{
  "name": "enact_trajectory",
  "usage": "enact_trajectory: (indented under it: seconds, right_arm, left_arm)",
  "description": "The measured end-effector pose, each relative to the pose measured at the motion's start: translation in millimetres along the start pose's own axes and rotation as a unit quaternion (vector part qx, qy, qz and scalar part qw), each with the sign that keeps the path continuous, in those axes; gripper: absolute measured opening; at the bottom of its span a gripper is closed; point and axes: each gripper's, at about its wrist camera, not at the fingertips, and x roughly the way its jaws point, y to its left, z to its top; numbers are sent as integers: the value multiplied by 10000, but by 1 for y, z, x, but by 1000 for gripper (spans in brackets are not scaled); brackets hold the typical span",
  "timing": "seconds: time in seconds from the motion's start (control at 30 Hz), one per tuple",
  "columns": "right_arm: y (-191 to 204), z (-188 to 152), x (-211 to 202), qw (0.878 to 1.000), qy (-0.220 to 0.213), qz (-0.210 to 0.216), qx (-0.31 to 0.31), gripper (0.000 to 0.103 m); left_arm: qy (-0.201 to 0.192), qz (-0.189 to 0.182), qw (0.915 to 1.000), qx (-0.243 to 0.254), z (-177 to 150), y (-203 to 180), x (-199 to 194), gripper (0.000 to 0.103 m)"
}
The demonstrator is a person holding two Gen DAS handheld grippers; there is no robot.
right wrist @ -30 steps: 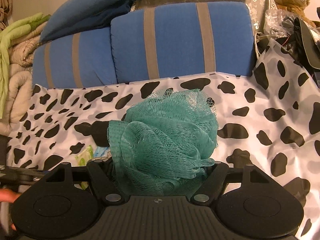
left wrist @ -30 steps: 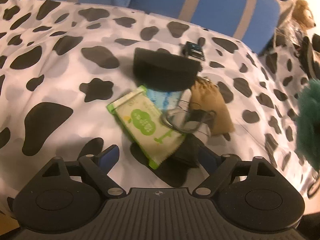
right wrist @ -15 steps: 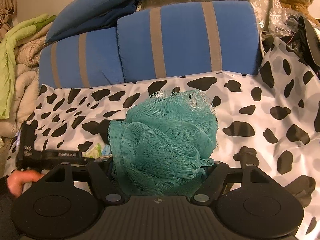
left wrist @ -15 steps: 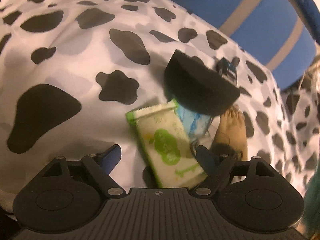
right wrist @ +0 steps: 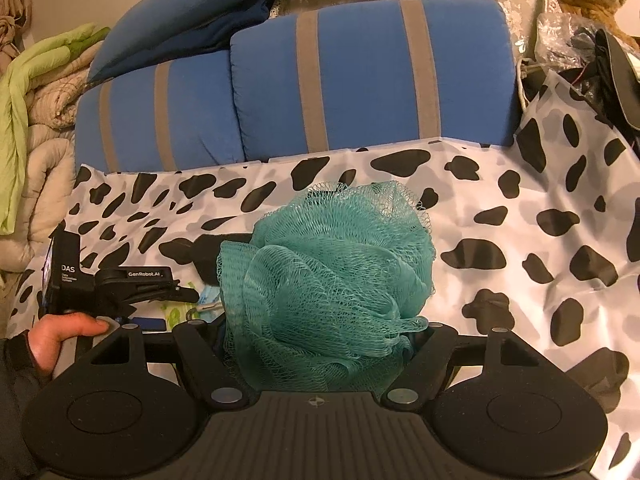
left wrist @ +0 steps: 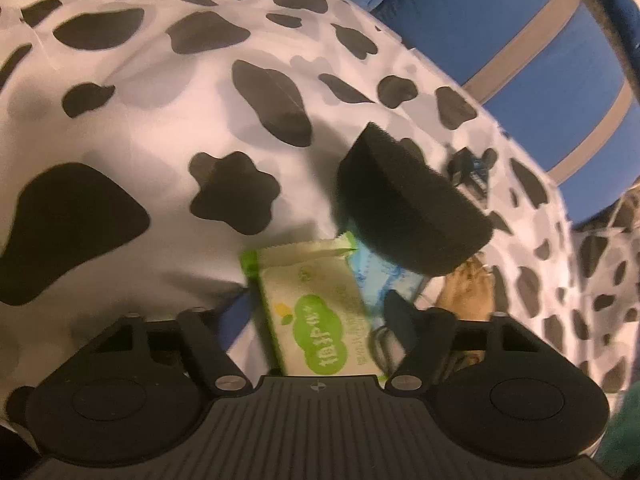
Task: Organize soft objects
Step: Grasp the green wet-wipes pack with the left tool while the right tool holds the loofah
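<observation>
The right gripper is clamped on the teal bath pouf, held clear above the cow-print sheet so the other hand can work. The left gripper has just been closing around the green wipes pack, not yet pinching. A black sponge and blue packet crowd the pack.

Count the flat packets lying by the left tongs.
2. Green-and-white packet lies between the left tongs, which have just been closing around it. Blue packet sits beside it, partly tucked under the black sponge. More may be hidden underneath.
</observation>
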Motion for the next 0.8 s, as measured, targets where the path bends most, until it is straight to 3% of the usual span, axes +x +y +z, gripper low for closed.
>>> enact_trajectory:
  seconds: [0.2,0.43,0.8]
  right_arm:
    - [4,-2,2,10000,46,-2,-68,76]
    - [8,-3,8,9996,114,-41,-263,76]
    - [8,-3,10,9995,148,-1,-293,76]
  left_arm:
    - [42,165,9995,258,2,-4,3,54]
    - [192,77,9984,535,3,-7,-5,51]
    - [-241,-20,9894,1435,-9,-14,-49,49]
